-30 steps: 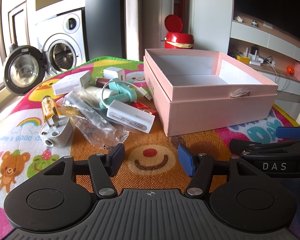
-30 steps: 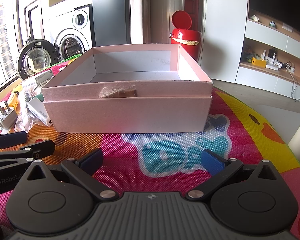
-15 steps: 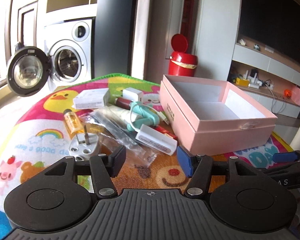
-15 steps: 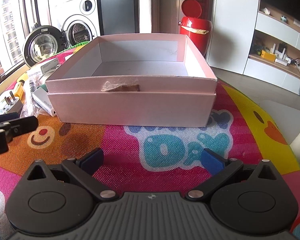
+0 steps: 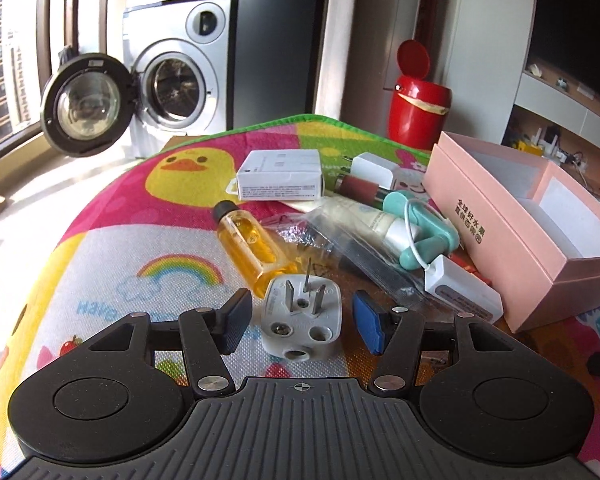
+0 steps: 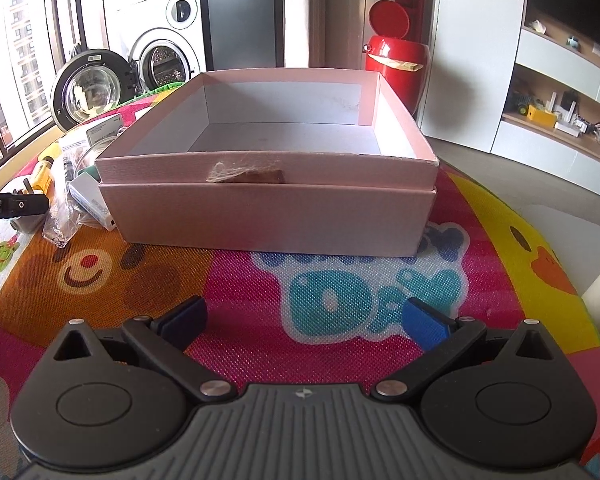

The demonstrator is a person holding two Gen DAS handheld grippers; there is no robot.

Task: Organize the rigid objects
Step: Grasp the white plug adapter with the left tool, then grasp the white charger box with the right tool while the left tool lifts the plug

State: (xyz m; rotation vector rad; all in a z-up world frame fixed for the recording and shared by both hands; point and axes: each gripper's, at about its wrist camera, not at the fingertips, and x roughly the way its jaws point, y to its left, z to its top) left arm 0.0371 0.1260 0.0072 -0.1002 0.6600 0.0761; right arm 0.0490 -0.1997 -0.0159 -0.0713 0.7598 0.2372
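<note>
1. The left gripper (image 5: 302,318) has its jaws closing, with the grey plug (image 5: 302,326) lying between them; the pads stand clear of its sides, so nothing is pinched.
2. The grey plug lies on the play mat (image 5: 100,272) with its three flat prongs pointing up, near the mat's left side.
3. Just behind the plug lies a small bottle of amber liquid (image 5: 248,246), tilted, its dark cap toward the mat's far edge.
4. Further back sit a white carton (image 5: 280,178), a clear plastic bag (image 5: 340,240), a teal cable holder (image 5: 420,228) and a white adapter (image 5: 462,290), crowded together beside the pink box (image 5: 520,240).
5. The right gripper (image 6: 304,322) hovers spread wide over the mat, holding nothing.
6. The pink box (image 6: 268,216) sits open and empty in the mat's middle, ahead of the right gripper.
</note>
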